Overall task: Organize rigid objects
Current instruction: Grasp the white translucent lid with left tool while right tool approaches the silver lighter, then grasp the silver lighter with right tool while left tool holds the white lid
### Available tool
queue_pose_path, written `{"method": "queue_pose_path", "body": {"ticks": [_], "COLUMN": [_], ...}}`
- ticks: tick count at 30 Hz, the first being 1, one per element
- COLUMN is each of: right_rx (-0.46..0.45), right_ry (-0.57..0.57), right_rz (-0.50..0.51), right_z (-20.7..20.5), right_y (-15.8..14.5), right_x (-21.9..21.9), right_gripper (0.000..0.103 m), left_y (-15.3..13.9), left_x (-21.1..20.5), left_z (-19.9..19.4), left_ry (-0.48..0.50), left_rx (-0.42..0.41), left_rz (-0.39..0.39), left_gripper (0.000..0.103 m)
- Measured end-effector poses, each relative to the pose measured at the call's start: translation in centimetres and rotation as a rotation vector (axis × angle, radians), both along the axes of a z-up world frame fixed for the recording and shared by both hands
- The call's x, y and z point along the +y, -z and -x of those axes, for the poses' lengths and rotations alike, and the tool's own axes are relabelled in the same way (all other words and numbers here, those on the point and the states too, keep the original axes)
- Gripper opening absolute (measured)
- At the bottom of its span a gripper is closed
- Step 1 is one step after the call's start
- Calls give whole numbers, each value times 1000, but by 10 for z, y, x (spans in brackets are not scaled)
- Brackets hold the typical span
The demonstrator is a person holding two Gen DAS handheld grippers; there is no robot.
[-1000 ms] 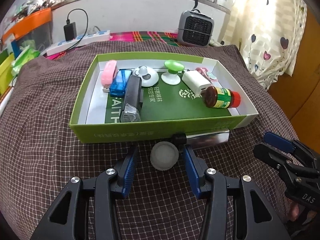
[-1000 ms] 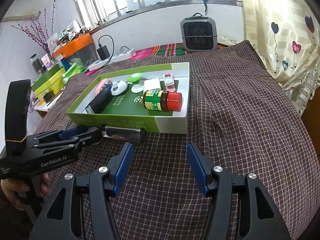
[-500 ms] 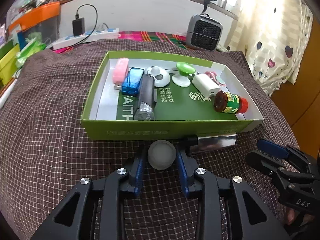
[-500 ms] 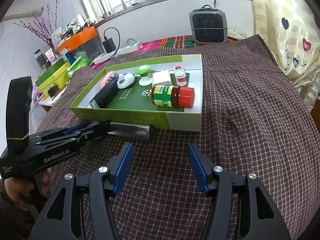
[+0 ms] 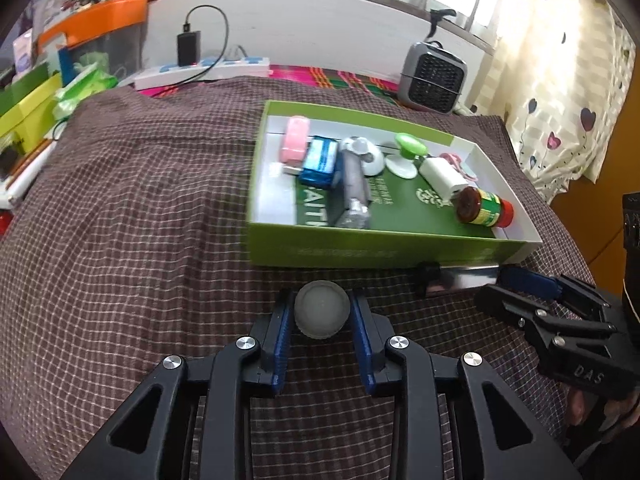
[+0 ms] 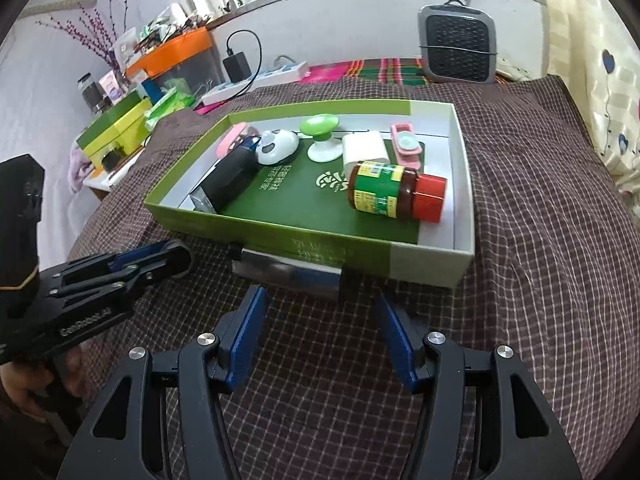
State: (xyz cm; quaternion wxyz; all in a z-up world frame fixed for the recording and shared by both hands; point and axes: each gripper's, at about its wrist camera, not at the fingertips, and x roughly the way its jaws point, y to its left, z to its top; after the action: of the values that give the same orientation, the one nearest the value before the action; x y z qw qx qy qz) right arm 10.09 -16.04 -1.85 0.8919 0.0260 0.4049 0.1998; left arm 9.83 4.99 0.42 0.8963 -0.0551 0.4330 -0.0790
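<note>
My left gripper point(image 5: 322, 314) is clamped on the grey ball point(image 5: 322, 314), both blue pads point(image 5: 282, 330) pressed against its sides, right down at the checked cloth point(image 5: 132, 240). My right gripper point(image 6: 320, 322) is hanging spread wide with nothing in it, pads point(image 6: 246, 330) either side of bare cloth, and the metal tube point(image 6: 288, 274) is just past the tips at 12 o'clock, lying along the front wall of the green tray point(image 6: 316, 246) (looks like it touches the wall, can't swear to it). From the left cam the tube point(image 5: 460, 278) is at about 2 o'clock from the ball, and the right gripper point(image 5: 532, 292) pokes in from 3 o'clock with its tip at the tube's end.

In the tray, near right: the jar point(image 6: 394, 196) with the red cap, on its side. Behind it at 12 are a white block point(image 6: 366, 152) and a pink gadget point(image 6: 406, 146). At 11 o'clock from the jar, a green knob point(image 6: 320, 128) on a white foot, then a panda-looking thing point(image 6: 276, 146), a black bar point(image 6: 230, 182) lying lengthwise, and a pink case point(image 6: 230, 142) in the far left corner. A blue box point(image 5: 320, 160) sits beside the case. Grey heater point(image 6: 458, 48) at the far edge, 1 o'clock.
</note>
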Motion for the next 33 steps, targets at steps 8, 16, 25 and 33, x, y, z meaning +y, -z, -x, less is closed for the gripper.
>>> {"method": "queue_pose_path", "body": {"ticks": [8, 16, 25, 33], "right_rx": [-8, -4, 5, -12], "right_ry": [-14, -76, -147, -243], "right_rz": [22, 18, 11, 37], "right_z": [-4, 2, 18, 28], "right_y": [0, 1, 3, 2], "right_x": [7, 20, 35, 50], "right_gripper": [58, 58, 58, 58], "left_y": [2, 4, 4, 3], "left_x": [14, 22, 26, 28], "left_z": [0, 1, 1, 2], "left_ry": [-10, 0, 10, 12], "left_rx": [0, -4, -4, -2], "left_rz": [35, 73, 92, 98], "left_gripper": [28, 29, 29, 29]}}
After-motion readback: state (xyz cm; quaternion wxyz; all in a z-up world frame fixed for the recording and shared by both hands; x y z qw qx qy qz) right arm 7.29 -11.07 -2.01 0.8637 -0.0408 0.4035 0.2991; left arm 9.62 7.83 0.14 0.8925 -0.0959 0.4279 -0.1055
